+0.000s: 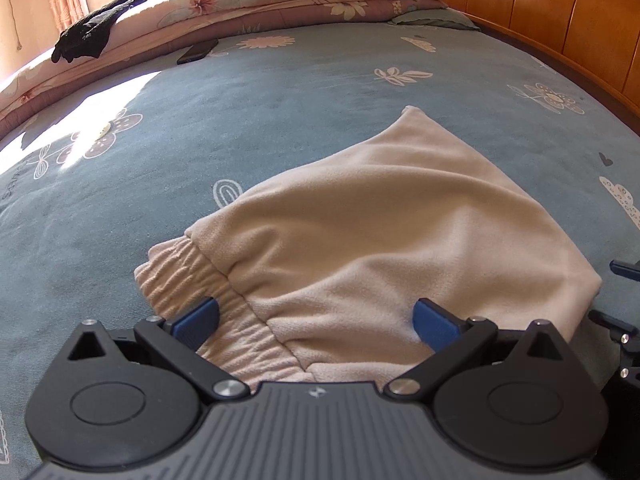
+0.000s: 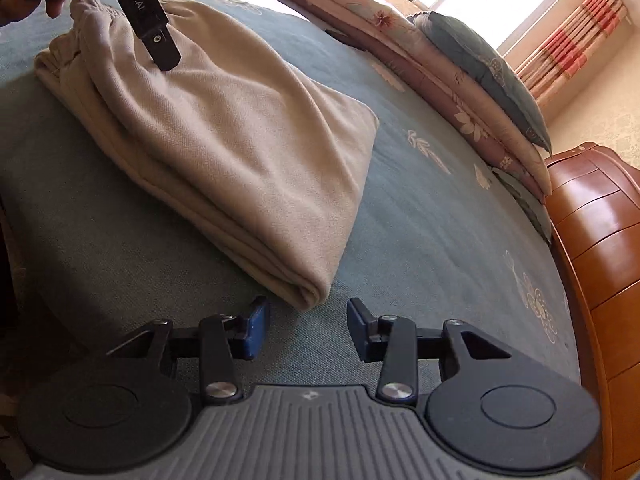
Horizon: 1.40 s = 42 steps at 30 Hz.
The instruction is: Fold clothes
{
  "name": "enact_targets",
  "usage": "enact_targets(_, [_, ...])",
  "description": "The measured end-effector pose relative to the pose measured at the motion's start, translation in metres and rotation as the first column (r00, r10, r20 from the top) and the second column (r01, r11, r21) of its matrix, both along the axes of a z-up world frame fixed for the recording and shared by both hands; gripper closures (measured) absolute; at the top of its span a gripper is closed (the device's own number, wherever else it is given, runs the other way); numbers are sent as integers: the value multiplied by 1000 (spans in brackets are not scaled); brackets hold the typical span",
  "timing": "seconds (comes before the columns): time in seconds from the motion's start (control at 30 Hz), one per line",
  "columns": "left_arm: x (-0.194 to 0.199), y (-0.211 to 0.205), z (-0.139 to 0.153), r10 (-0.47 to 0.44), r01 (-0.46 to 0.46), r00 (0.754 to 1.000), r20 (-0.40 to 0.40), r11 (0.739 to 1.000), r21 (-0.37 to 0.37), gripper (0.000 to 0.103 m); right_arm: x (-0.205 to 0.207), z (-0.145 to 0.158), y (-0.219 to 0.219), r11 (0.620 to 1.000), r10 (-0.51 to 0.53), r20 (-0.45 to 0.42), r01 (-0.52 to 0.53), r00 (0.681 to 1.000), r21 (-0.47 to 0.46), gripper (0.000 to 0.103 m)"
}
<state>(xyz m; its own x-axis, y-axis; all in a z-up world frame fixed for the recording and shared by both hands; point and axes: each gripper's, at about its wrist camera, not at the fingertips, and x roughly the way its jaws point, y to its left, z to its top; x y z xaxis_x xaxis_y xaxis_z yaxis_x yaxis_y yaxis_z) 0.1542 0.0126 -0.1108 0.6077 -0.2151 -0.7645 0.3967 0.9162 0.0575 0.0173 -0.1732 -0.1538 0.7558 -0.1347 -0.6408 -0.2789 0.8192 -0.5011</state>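
Observation:
A cream garment point(image 1: 360, 232), folded into a thick bundle, lies on the blue flowered bedsheet point(image 1: 280, 92). Its elastic waistband point(image 1: 192, 280) points toward my left gripper point(image 1: 316, 320), which hovers open and wide over that end with the cloth under its blue pads. In the right wrist view the same garment point(image 2: 240, 132) stretches away, and the left gripper's black finger point(image 2: 160, 40) touches its far end. My right gripper point(image 2: 308, 330) stands open just short of the garment's near folded corner point(image 2: 308, 296). Nothing is between its pads.
A dark phone point(image 1: 198, 51) lies on the sheet near stacked flowered quilts point(image 1: 280, 4). A black garment point(image 1: 96, 28) is draped on the quilts. A wooden headboard point(image 2: 592, 240) bounds the bed on the right. A person's hand point(image 2: 24, 0) shows at the top left.

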Motion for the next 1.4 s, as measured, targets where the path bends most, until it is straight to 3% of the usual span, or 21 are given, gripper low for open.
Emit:
enact_targets(0.13, [-11,-6,17,-42,43,996,84,999,-4,1,-1,35,3,999,10,115,-15,993,40,52])
enact_targets(0.2, [-8,-8,10,-29,27,997,72,999,30,0,7,49,5,992,16,149,-34,989,118,45])
enact_targets(0.3, [-1,2,-13,20,-20,1000,-11,999,30,0,20,44,14,980,40,123,-63,992,188,45])
enact_targets(0.4, [-7,23,-24,47,-48,999,-27,997,-54,0,31,18,16,961,39,-31,-29,999,275,46])
enact_targets(0.47, [-6,32,-25,62,-67,996,-63,994,-82,0,30,16,8,946,26,-42,-11,999,323,46])
enact_targets(0.57, [-4,39,-25,73,-82,993,-93,991,-102,0,30,44,-4,908,38,-8,-31,999,418,46])
enact_targets(0.73, [-13,27,-17,59,-60,997,-48,998,-34,0,78,79,-9,860,32,67,-62,997,507,54])
enact_targets(0.83, [-18,41,-7,79,-81,996,-43,996,-49,0,99,73,11,845,86,53,-101,995,525,57])
enact_targets(0.97, [-29,71,19,140,-138,990,25,988,-70,0,115,45,45,844,163,-14,-133,986,520,57])
enact_targets(1.0, [-31,76,24,156,-153,987,46,986,-66,0,116,36,53,835,187,-64,-125,980,537,57])
enact_targets(1.07, [-35,86,34,186,-182,978,89,982,-60,0,104,26,68,782,284,-132,-150,950,605,57])
enact_targets(1.17, [-42,100,50,230,-225,961,152,973,-52,0,76,34,85,781,385,-110,-260,916,569,63])
enact_targets(1.27, [-42,109,54,264,-254,949,172,964,-79,0,83,55,71,733,374,-72,-247,925,634,62])
enact_targets(1.4, [-43,113,51,276,-261,947,161,959,-113,0,109,63,64,745,257,-30,-178,966,643,62])
